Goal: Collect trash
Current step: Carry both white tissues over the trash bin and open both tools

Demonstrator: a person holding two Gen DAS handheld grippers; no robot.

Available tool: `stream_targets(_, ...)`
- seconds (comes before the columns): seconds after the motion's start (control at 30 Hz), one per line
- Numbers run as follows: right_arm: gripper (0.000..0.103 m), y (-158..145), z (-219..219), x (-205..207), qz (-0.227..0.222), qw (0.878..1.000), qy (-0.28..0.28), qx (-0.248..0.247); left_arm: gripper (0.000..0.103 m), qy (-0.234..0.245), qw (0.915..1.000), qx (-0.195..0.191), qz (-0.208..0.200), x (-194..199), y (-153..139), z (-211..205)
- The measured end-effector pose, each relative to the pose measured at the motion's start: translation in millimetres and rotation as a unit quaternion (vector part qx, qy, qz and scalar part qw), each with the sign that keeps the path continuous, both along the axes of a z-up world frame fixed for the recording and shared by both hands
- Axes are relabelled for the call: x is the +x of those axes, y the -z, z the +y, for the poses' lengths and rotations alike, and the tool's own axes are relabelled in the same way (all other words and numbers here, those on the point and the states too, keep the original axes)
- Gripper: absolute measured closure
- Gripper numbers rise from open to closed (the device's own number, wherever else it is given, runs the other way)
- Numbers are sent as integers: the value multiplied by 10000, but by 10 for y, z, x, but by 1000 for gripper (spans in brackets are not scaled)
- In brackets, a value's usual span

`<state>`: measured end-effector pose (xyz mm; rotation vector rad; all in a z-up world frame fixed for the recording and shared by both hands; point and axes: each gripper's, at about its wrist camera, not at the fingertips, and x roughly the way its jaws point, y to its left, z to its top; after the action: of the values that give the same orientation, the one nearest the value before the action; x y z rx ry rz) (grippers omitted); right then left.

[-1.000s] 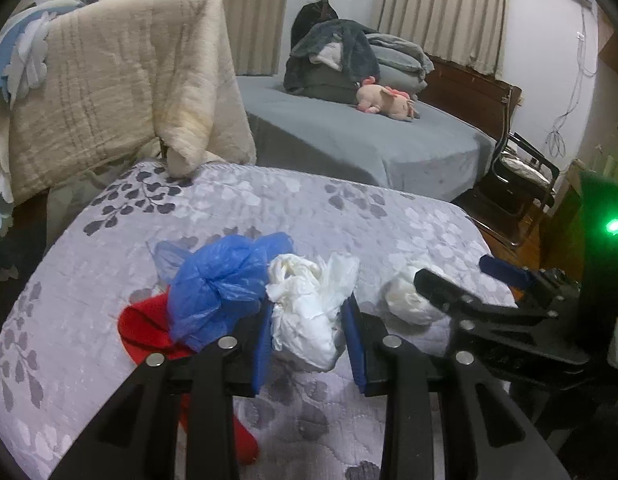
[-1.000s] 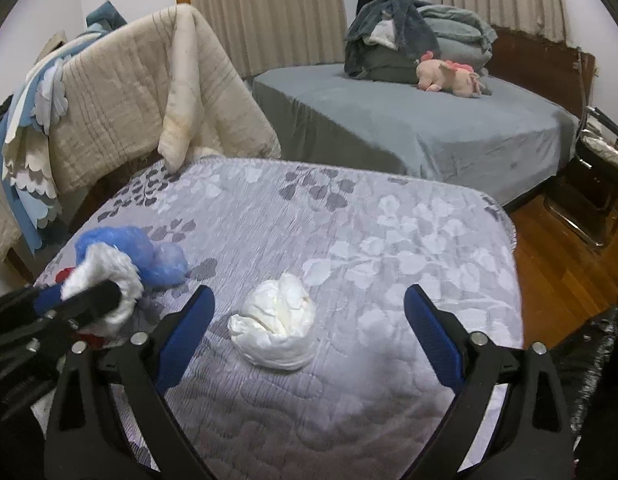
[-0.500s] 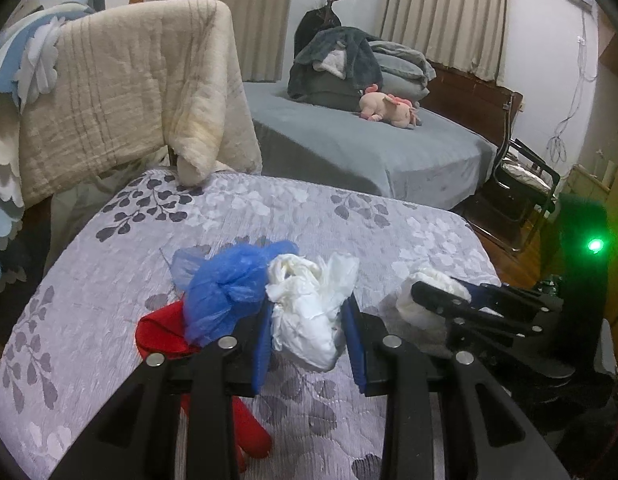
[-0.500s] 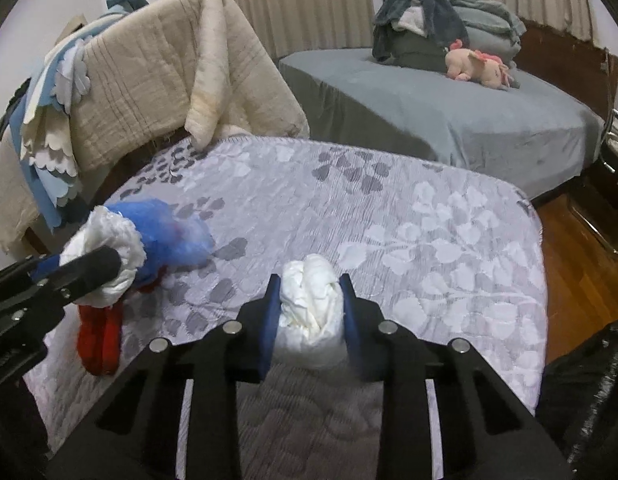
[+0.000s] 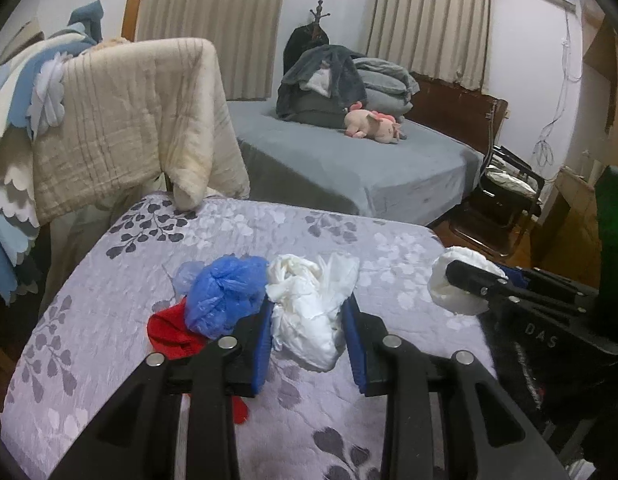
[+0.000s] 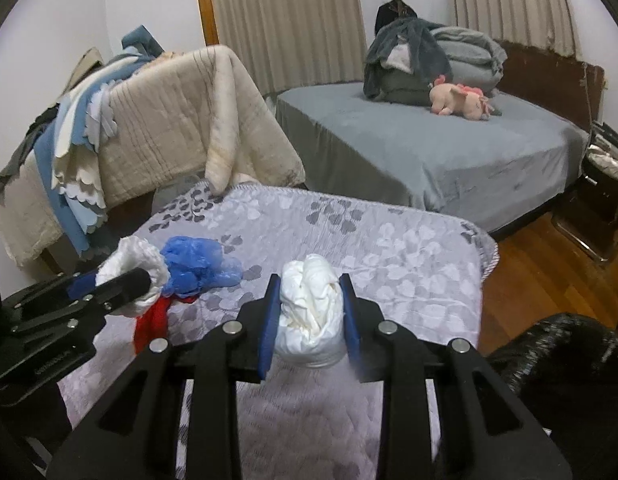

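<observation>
My left gripper (image 5: 309, 316) is shut on a crumpled white paper wad (image 5: 309, 312), held above the purple leaf-print mattress (image 5: 245, 232). Beside it on the mattress lie a crumpled blue plastic bag (image 5: 225, 292) and a red wrapper (image 5: 169, 332). My right gripper (image 6: 309, 312) is shut on a second white paper wad (image 6: 309, 312), lifted clear of the mattress (image 6: 389, 248). In the left wrist view that gripper (image 5: 461, 280) shows at the right with its wad (image 5: 445, 292). In the right wrist view the left gripper (image 6: 125, 280) shows at the left, with the blue bag (image 6: 193, 264) behind it.
A beige quilt (image 5: 121, 128) hangs over a rack at the left. A grey bed (image 5: 349, 160) with a pink plush toy (image 5: 373, 124) stands behind. A black trash bag (image 6: 557, 364) sits at the lower right, above wooden floor (image 6: 529, 264). A folding chair (image 5: 505, 188) stands at the right.
My right gripper went from wide open around the wad on the mattress to shut on it, then lifted it. My left gripper rose a little with its wad.
</observation>
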<state>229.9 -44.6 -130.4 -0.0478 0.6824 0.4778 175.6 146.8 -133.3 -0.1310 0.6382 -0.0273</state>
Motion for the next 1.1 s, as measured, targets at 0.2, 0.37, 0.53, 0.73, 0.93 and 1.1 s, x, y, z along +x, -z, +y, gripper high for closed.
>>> stream_targets(0.2, 75, -208, -292, -319, -94, 9998, 161, 98, 71, 176, 9998, 81, -94, -260, -155, -280)
stream_targets(0.37, 75, -359, -528, -550, -232, 9992, 303, 122, 71, 300, 9994, 46, -155, -423, -249, -470)
stream_targets(0.53, 75, -484, -812, -761, -367, 9981, 490, 92, 71, 510, 9983, 39, -277, -546, -372, -701)
stream_targets(0.73, 75, -593, -1198, -964, -485, 9956, 804, 59, 71, 820, 9958, 52, -391, -640, -501, -1044)
stream_targets(0.93, 75, -685, -1584, -1113, -599, 9913, 1167, 48, 71, 1152, 9922, 63, -480, -712, -600, -1408)
stream_targets(1.1, 75, -733, -1855, -1215, -683, 9877, 1407, 39, 71, 1411, 9884, 56, -555, -755, -665, -1676)
